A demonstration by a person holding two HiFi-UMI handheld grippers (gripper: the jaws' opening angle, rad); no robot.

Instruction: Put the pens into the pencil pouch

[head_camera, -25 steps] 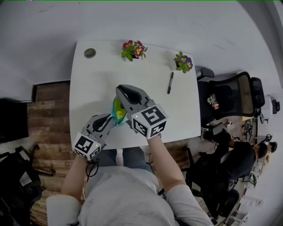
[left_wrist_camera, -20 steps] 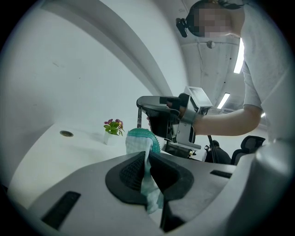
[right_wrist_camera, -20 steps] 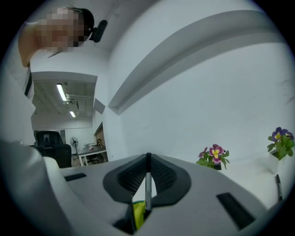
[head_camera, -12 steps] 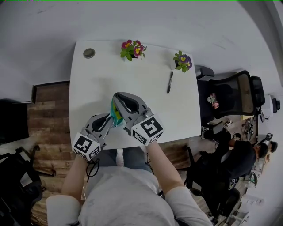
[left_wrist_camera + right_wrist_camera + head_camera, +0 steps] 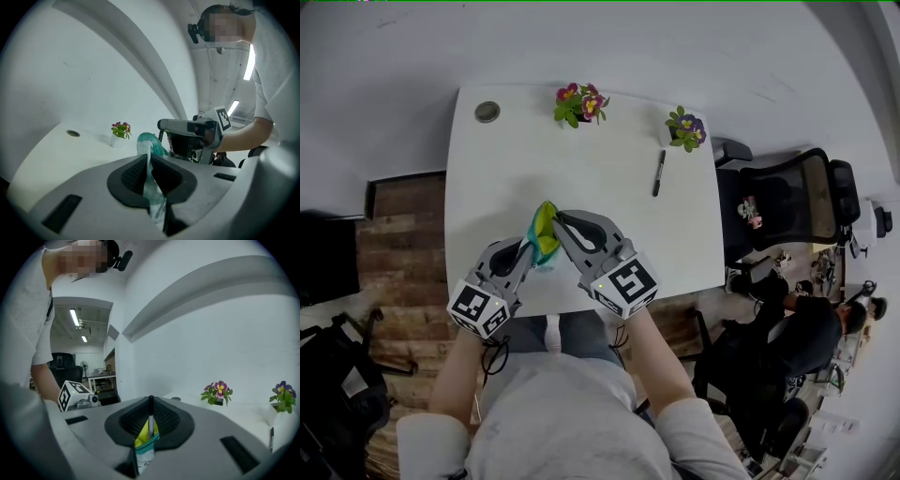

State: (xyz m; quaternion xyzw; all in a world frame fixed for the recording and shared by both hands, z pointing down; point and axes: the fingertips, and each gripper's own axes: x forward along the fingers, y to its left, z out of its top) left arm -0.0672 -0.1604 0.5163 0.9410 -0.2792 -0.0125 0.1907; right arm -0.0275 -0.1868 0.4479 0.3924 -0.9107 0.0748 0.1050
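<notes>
Pencil pouch (image 5: 545, 228) hangs in the air over the near edge of the white counter (image 5: 609, 216), pinned between both tools. The left gripper (image 5: 149, 164) has its fingers clamped together on the pouch's thin fabric, with the teal zip edge curling up just past the tips. The right gripper (image 5: 150, 409) meets it from the other side, its fingers pressed shut on a dark pen (image 5: 151, 404) that stands upright and runs down against the pouch's yellow inside. How far in that pen sits, I cannot tell. There is plenty of bare counter beyond the pouch, right through the middle. A second pen (image 5: 659, 173) lies loose near the right edge, well apart from the pouch. Two flower pots (image 5: 579, 103) line the far edge, and a round grommet (image 5: 487, 112) sits in the far left corner. An office chair (image 5: 792, 202) stands just beside the right edge.
</notes>
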